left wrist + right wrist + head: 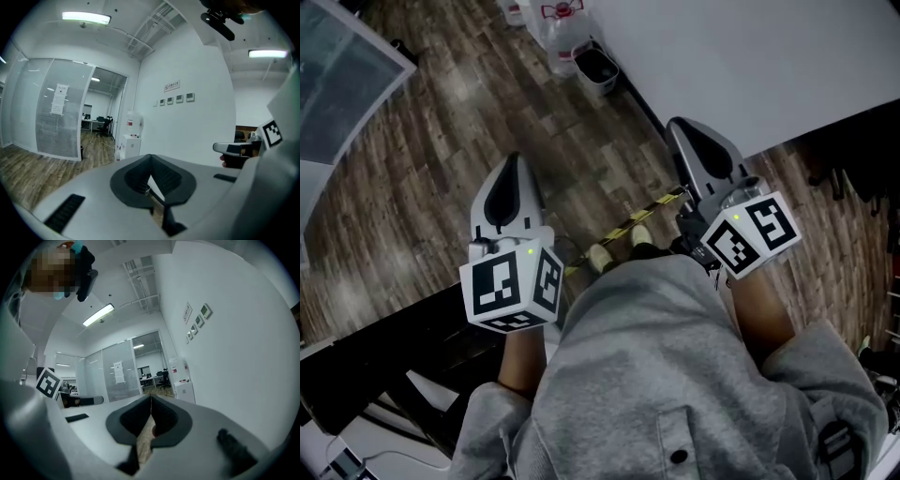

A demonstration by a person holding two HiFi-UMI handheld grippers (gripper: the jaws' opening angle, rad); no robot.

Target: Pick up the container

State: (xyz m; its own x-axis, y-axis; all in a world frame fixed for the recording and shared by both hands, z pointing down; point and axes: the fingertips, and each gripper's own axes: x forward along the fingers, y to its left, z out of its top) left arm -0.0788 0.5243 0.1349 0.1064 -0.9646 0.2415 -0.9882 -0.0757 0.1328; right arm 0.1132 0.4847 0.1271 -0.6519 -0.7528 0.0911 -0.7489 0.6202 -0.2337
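Note:
No container that I can single out shows in any view. Both grippers are held up in front of a person in a grey sweatshirt (675, 375), pointing out over a wooden floor (441, 169). My left gripper (512, 169) is shut, its jaws meeting at a thin line with nothing between them (150, 158). My right gripper (686, 131) is also shut and empty (151, 400). Each gripper view catches the other gripper off to the side: the right gripper (234, 149) and the left gripper (86, 401).
A white wall (750, 56) runs along the right. A water dispenser (132, 136) with spare bottles (562, 28) and a black bin (597, 67) stand by it. A glass partition (51, 112) lies to the left. Yellow-black tape (637, 217) crosses the floor by the person's shoes (602, 255).

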